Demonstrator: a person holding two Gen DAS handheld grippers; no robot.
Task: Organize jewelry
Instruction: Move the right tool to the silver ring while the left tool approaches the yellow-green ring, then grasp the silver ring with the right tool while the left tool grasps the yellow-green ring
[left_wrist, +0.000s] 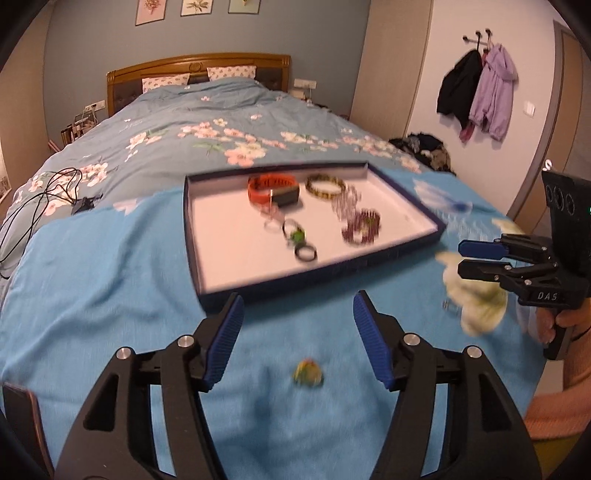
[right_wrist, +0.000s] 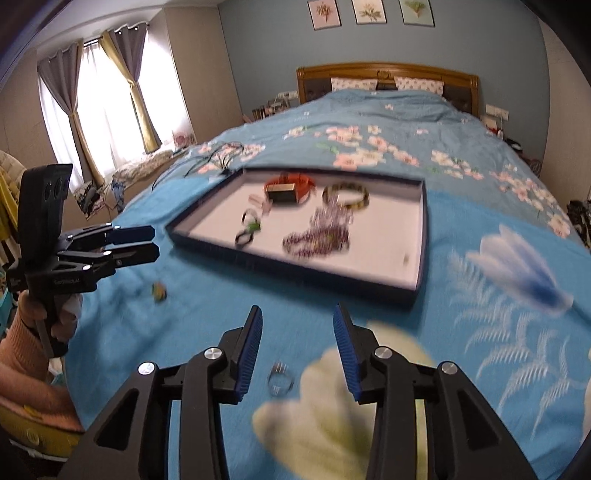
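A dark-rimmed tray (left_wrist: 207, 299) (right_wrist: 332, 280) with a white floor lies on the blue cloth. It holds an orange band (left_wrist: 271, 188), a patterned bangle (left_wrist: 325, 186), purple bead strands (left_wrist: 360, 225) and several rings (left_wrist: 304, 253). My left gripper (left_wrist: 298, 317) is open over a small green-yellow piece (left_wrist: 307, 373), which lies between its fingers, untouched; the piece also shows in the right wrist view (right_wrist: 159, 291). My right gripper (right_wrist: 297, 332) is open above a silver ring (right_wrist: 280, 380) on the cloth. From the side the left gripper (right_wrist: 155, 243) and right gripper (left_wrist: 460, 256) show their fingers apart.
The blue cloth (left_wrist: 110, 295) covers the foot of a floral bed. A black cable (left_wrist: 48, 192) lies at the far left. Clothes hang on wall hooks (left_wrist: 476, 85) at right. A curtained window (right_wrist: 99, 99) is at the left.
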